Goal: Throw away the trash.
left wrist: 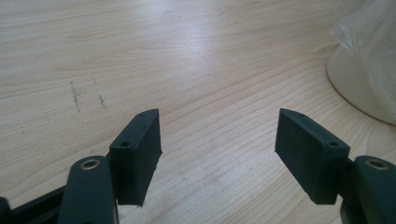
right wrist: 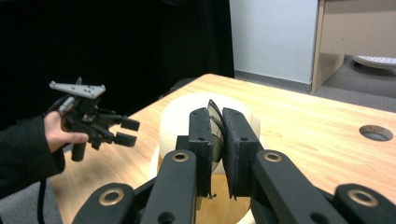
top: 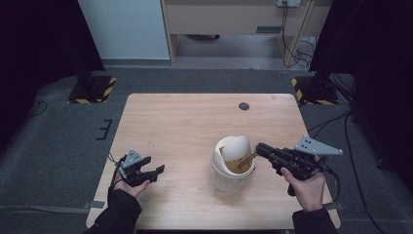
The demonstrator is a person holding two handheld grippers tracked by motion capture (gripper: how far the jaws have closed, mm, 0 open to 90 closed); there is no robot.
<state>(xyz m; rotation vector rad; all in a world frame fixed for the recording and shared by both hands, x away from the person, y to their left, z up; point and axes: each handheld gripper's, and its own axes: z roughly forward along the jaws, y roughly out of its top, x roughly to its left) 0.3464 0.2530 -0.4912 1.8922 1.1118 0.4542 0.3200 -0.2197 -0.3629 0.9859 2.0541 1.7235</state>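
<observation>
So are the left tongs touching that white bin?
Apart. In the high view the left tongs hang open with bare table between them and the white bin.

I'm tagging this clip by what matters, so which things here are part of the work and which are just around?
In the job:
- white plastic bin with a swing lid
- thin clear liner pinched at the rim
- right gripper, shut on it
- left gripper, open, holding nothing

Just around:
- light wooden table
- its round cable hole
</observation>
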